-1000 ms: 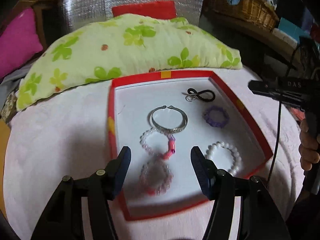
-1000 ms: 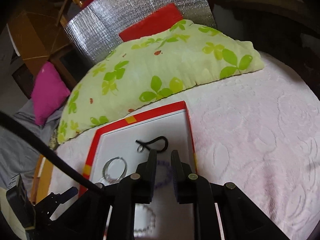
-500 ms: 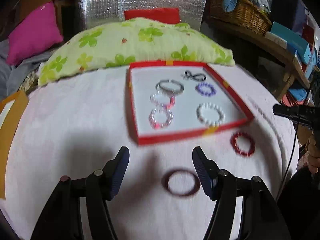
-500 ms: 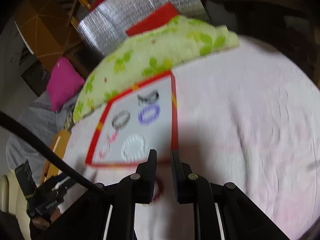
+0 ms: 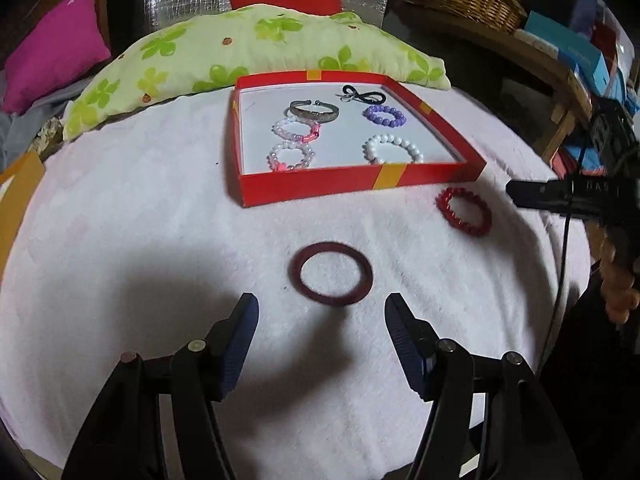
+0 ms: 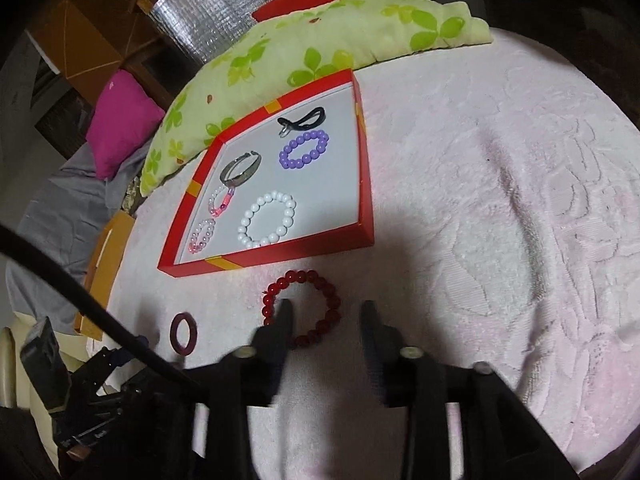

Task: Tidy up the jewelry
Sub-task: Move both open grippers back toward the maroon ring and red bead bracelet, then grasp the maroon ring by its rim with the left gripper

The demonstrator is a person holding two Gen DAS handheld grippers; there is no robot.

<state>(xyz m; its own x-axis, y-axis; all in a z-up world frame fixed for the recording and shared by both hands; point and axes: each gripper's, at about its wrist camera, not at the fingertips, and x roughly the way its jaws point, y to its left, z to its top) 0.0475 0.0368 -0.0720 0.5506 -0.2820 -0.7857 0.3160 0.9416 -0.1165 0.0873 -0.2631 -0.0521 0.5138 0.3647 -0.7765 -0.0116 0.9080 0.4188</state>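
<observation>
Opening my right hand-held gripper (image 6: 326, 314) over the red bead bracelet (image 6: 302, 307), lower centre, nothing pinched; left hand-held gripper (image 5: 322, 314) spread before the maroon bangle (image 5: 330, 273); both pulled back from the red tray (image 5: 362, 178).

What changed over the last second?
Both grippers pulled back from the red box to the loose pieces in front: left gripper faces the dark bangle, right gripper has just been opening over the red bead bracelet, gripping nothing. Box contents unchanged.
</observation>
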